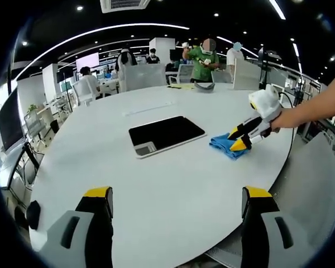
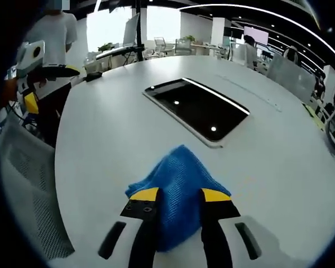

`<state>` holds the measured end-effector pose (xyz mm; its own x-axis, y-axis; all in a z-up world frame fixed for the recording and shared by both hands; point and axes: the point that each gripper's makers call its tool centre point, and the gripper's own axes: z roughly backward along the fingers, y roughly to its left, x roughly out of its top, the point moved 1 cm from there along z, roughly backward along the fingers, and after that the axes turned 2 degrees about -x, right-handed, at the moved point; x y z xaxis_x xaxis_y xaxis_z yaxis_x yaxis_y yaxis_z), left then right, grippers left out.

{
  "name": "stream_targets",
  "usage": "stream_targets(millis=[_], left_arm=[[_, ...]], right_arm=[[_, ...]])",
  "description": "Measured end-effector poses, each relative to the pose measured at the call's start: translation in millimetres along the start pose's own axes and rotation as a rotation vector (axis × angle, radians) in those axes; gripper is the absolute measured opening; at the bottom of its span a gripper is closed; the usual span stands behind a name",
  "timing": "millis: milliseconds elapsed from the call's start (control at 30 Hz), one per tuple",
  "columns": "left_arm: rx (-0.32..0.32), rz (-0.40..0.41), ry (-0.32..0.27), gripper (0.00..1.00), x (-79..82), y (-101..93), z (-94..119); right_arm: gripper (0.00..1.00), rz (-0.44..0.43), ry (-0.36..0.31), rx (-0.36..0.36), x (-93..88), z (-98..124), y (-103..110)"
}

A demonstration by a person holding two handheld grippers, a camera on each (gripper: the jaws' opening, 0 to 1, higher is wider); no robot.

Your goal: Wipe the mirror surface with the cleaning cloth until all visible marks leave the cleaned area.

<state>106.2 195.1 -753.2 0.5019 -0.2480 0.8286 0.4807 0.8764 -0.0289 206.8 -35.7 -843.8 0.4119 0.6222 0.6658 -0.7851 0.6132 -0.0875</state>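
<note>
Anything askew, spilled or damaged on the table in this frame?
Nothing stands out. The mirror lies flat and whole on the table; the right gripper is closed on the bunched cloth beside it; the left gripper hangs open over bare tabletop. No spills.

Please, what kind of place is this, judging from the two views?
Most likely an open-plan office. A large white table holds the mirror and blue cloth; behind it stand desks with monitors, office chairs, several people, and ceiling strip lights.

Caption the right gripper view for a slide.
Right gripper grips crumpled blue cleaning cloth on white table beside dark rectangular mirror.
</note>
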Motion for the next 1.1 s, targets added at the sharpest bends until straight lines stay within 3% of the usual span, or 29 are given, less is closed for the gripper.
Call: stream_targets(millis=[367,800,1100], left_arm=[[-0.004,0.004,-0.003,0.96,-1.2,3.5,1.6],[-0.023,0.001,-0.009,0.96,-1.9,-0.1,1.7],[-0.025,-0.010,-0.009,0.98,0.0,4.4,3.1]], right_arm=[[0.05,-0.042,0.020,0.033,-0.1,0.0,3.2],[0.03,-0.067,0.010,0.032,10.8,9.3,-1.3],[0.03,-0.025,-0.013,0.015,34.8,20.0,-7.8]])
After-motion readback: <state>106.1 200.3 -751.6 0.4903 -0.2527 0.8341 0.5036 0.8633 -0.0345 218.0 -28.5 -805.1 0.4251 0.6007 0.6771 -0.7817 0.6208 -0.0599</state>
